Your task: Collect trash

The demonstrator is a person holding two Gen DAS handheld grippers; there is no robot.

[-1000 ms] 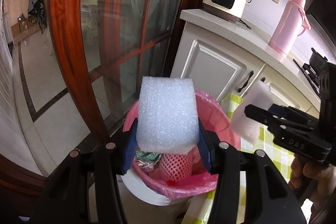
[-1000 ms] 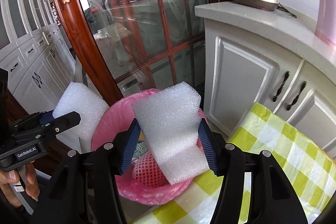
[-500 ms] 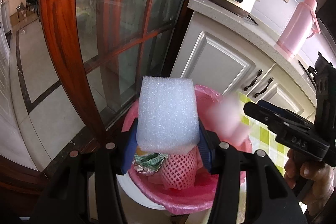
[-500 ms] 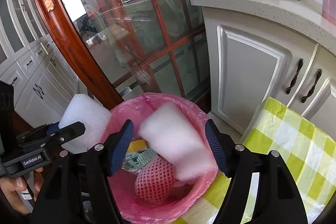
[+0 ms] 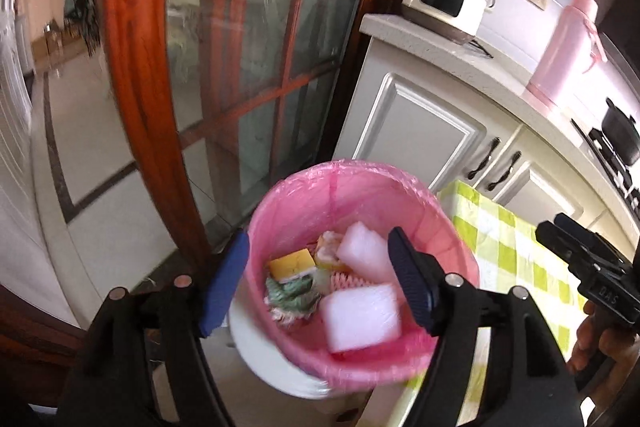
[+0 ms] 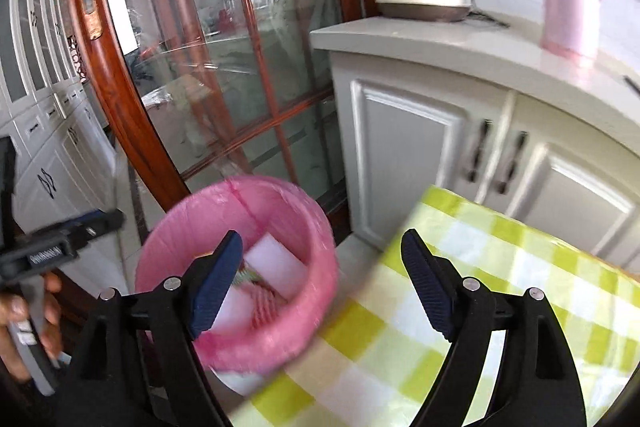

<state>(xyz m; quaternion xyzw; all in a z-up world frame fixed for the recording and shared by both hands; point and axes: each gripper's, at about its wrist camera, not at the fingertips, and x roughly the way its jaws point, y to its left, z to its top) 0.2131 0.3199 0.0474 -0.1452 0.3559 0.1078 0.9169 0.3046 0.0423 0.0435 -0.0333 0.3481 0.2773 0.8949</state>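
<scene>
My left gripper (image 5: 318, 279) and right gripper (image 6: 322, 279) have just been opening, jaws empty; both white foam blocks (image 5: 360, 319) lie inside the pink-lined round trash bin (image 5: 360, 183).

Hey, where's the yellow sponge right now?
In the left wrist view the yellow sponge lies inside the pink-lined bin, at its left, above the green rag.

Cream rice cooker (image 5: 446, 1) and pink thermos (image 5: 562, 51) on the counter (image 5: 460, 61); green-checked tablecloth (image 6: 500, 291) below.
</scene>
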